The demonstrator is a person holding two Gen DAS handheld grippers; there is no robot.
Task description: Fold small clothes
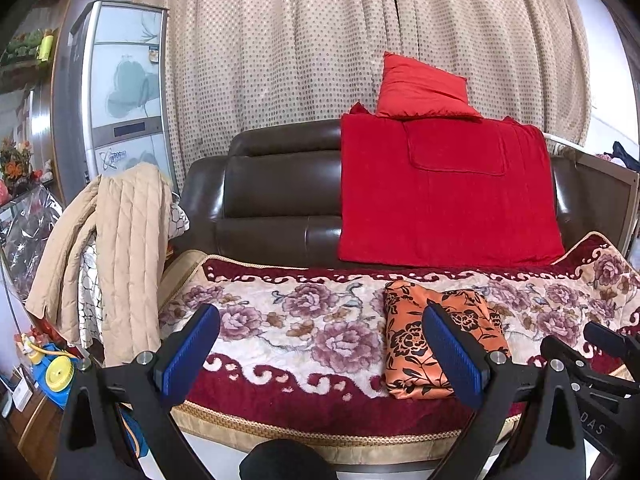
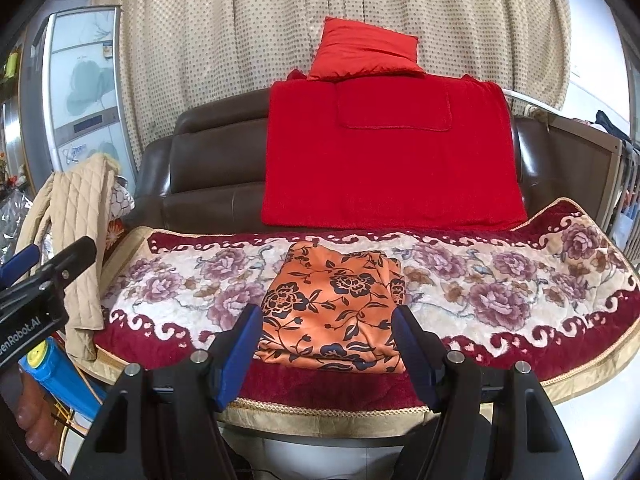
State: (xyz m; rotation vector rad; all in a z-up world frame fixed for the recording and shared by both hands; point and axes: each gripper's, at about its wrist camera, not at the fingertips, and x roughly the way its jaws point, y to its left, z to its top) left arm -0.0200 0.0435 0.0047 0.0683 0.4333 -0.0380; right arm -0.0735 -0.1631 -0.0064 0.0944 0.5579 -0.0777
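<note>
1. The left gripper (image 1: 320, 344) is closest to its camera. Its two blue pads are far apart and hold nothing.
2. The right gripper (image 2: 326, 350) is also wide, with nothing between its pads. It sits just in front of the cloth.
3. The cloth (image 2: 334, 312) is orange with dark flowers. It is folded into a neat block and lies flat on the sofa seat, near the front edge.
4. In the left view the cloth (image 1: 440, 340) shows to the right, partly behind one blue pad.
5. The seat has a flower cover (image 2: 500, 292) with a dark red border.
6. A red blanket (image 2: 388, 160) hangs over the back of the brown sofa (image 2: 212, 160).
7. A red pillow (image 2: 364, 50) sits on top of the blanket.
8. A tan coat (image 1: 120, 248) hangs at the left end of the sofa.
9. A spotted curtain (image 1: 300, 40) hangs behind the sofa.
</note>
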